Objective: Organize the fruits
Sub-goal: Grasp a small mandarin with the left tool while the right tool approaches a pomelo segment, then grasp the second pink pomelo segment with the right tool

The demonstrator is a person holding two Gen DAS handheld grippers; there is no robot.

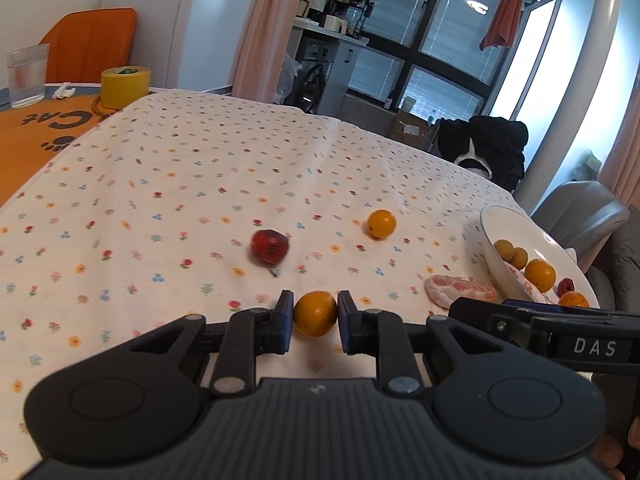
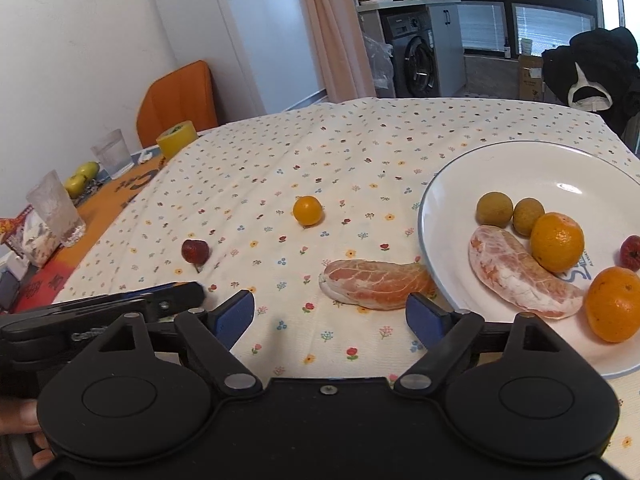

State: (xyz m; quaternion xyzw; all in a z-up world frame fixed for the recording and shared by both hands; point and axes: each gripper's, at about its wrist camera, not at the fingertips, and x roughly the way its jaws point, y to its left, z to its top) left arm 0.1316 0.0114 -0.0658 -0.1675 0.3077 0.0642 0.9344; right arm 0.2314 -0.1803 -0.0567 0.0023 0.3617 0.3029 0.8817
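Observation:
My left gripper [image 1: 315, 312] is shut on a small orange [image 1: 315, 313], just above the flowered tablecloth. Beyond it lie a red fruit [image 1: 269, 246] and another small orange [image 1: 381, 224]. The white plate [image 2: 452, 184] at the right holds two oranges [image 2: 557, 242], two brownish round fruits [image 2: 494, 209], a peeled pomelo segment [image 2: 516, 272] and a red fruit [image 2: 631, 252]. A second pomelo segment [image 2: 376, 284] lies on the cloth beside the plate's left rim. My right gripper [image 2: 330, 314] is open just in front of that segment, nothing between its fingers.
At the far left, an orange mat carries glasses [image 2: 56, 208], a yellow tape roll [image 2: 176, 138] and green fruits [image 2: 82, 178]. An orange chair [image 2: 176, 100] stands behind. Dark clothing [image 2: 592, 68] hangs past the far right table edge.

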